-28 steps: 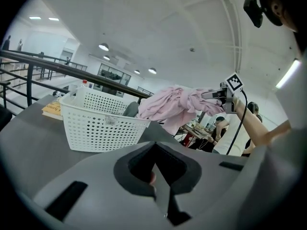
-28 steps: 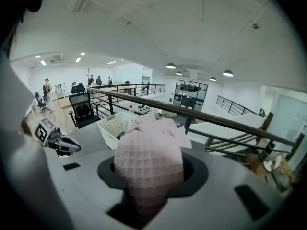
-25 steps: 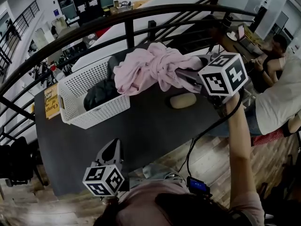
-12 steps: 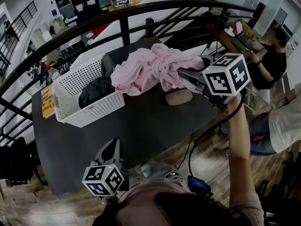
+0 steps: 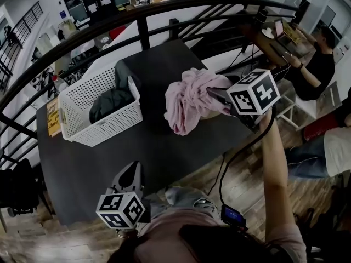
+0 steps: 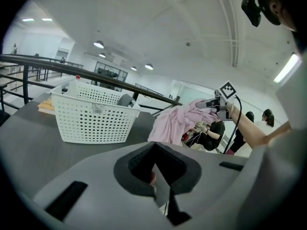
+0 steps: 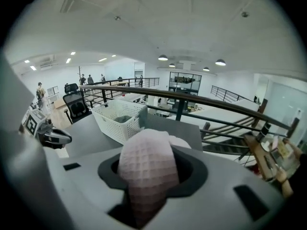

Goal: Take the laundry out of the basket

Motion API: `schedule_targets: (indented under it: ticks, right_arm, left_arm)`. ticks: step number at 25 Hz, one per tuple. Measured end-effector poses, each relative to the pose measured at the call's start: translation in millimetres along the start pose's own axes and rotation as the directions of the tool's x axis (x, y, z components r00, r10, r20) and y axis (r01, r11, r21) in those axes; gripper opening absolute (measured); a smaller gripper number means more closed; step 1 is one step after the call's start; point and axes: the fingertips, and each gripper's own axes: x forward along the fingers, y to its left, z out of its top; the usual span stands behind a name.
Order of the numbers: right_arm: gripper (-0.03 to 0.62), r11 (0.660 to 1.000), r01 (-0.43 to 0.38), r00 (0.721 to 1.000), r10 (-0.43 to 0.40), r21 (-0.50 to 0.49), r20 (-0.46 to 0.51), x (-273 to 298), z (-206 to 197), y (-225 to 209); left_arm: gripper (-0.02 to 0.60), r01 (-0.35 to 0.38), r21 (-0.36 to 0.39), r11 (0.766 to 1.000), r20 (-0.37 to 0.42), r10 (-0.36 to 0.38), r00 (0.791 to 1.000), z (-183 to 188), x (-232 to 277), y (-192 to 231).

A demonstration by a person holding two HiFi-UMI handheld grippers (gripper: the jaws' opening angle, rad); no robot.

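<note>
Step in hand: removal of the first item. The pink garment (image 5: 189, 100) is being gripped by the right gripper (image 5: 215, 96). In the right gripper view its jaws are being kept clenched on a thick fold of waffle-textured pink cloth that is filling the gap between them. The garment is being held bunched and hanging over the dark counter (image 5: 164, 152), to the right of the white basket (image 5: 109, 129) and clear of its rim. Whether the lowest fold is touching the counter cannot be told.

The basket is being left on the counter's left part. A dark garment (image 5: 111, 100) is lying inside it, with one end draped over the far wall. The task is therefore being judged as roughly half done.

The left gripper (image 5: 127, 171) is being held low at the near edge of the counter, well apart from the basket. Its jaws are being read as closed together with nothing between them.

Next move, as judged:
- The pink garment is to be set down on bare counter beside the basket, and the right jaws released.
- One set of jaws is then to be opened and brought into the basket for the dark garment.
- The light basket is likely to drag if the cloth catches on its wall.
</note>
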Motion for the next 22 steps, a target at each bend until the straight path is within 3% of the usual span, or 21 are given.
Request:
schedule_targets:
  ticks: [4,15,22]
  right_arm:
    - [0.169,0.999,0.019,0.999,-0.017,0.041,-0.049,19.4,-35.7,-10.3]
    - [0.169,0.971,0.019,0.999,-0.028,0.239,0.035,34.1,-102.8,-23.4]
    - [0.181,0.956,-0.03,0.999,0.016,0.291,0.051,57.4,-152.5,-11.0]
  left_arm:
    - [-0.002,-0.008,0.0,1.0,-0.011,0.008,1.0,-4.9,2.5,-0.7]
    - [-0.002,0.018,0.028,0.999,-0.033,-0.017,0.999,-11.1,15.6,-19.8]
    - [-0.002,0.02,0.036,0.999,-0.038,-0.018,0.999,-15.6,20.1,-27.4]
